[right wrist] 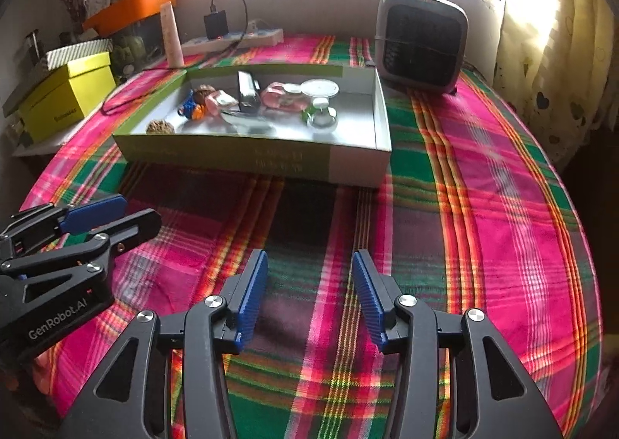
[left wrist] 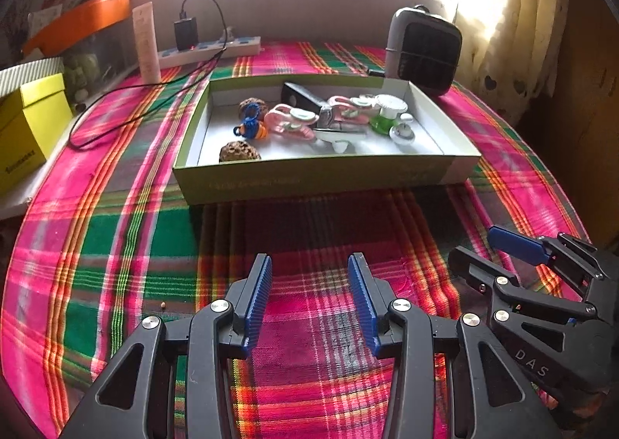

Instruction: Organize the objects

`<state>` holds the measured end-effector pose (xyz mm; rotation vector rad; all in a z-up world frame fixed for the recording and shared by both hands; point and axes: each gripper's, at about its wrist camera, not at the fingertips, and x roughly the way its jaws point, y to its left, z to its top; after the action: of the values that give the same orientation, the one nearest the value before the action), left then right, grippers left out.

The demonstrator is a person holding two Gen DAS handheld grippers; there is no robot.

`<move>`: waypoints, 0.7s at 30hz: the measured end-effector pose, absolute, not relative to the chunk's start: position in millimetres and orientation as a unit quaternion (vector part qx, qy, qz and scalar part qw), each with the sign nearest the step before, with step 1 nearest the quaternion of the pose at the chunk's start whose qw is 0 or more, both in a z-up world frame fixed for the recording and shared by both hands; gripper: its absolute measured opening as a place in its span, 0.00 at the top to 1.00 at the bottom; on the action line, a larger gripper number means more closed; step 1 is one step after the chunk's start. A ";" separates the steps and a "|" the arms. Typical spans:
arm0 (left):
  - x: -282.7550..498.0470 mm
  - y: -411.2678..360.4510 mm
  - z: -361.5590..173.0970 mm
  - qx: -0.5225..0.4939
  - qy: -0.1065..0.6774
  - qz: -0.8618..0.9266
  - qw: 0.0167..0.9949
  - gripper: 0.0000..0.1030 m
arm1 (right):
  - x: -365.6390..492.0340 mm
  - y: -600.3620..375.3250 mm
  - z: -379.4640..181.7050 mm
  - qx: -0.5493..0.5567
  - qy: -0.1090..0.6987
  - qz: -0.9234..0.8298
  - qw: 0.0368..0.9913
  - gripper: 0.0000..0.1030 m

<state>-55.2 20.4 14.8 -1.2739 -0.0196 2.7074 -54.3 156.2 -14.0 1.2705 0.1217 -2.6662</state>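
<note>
A shallow green and white cardboard box [left wrist: 321, 168] [right wrist: 251, 158] lies on the plaid cloth beyond both grippers. It holds two brown knobbly balls [left wrist: 239, 151], a blue and orange knitted toy [left wrist: 251, 128], pink clips [left wrist: 290, 120], a black flat object [left wrist: 300, 96], a green and white piece [left wrist: 387, 114] and small white caps. My left gripper [left wrist: 309, 261] [right wrist: 139, 210] hovers open over bare cloth in front of the box, nothing between its blue pads. My right gripper [right wrist: 310, 255] [left wrist: 474, 243] stands beside it on the right, also open and holding nothing.
A small grey fan heater [left wrist: 423, 52] [right wrist: 423, 48] stands behind the box's right corner. A power strip [left wrist: 209, 50] with a charger, a black cable [left wrist: 116, 102] and an upright tube [left wrist: 147, 42] sit at the back left. A yellow box [left wrist: 31, 125] borders the left edge.
</note>
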 end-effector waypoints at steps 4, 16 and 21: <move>-56.0 21.9 10.7 -0.426 0.000 0.902 0.067 0.60 | -55.7 158.9 -15.3 0.431 0.038 -0.898 0.086 0.48; -56.1 26.4 9.6 -0.425 0.006 0.903 0.068 0.52 | -56.8 159.7 -15.1 0.433 0.039 -0.897 0.077 0.41; -56.1 30.5 9.2 -0.427 0.024 0.902 0.061 0.50 | -57.0 160.1 -15.4 0.433 0.038 -0.897 0.076 0.40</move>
<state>-56.1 30.5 9.2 -1.2899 0.0726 2.7282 -57.0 160.1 -15.4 1.2995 0.1148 -2.6898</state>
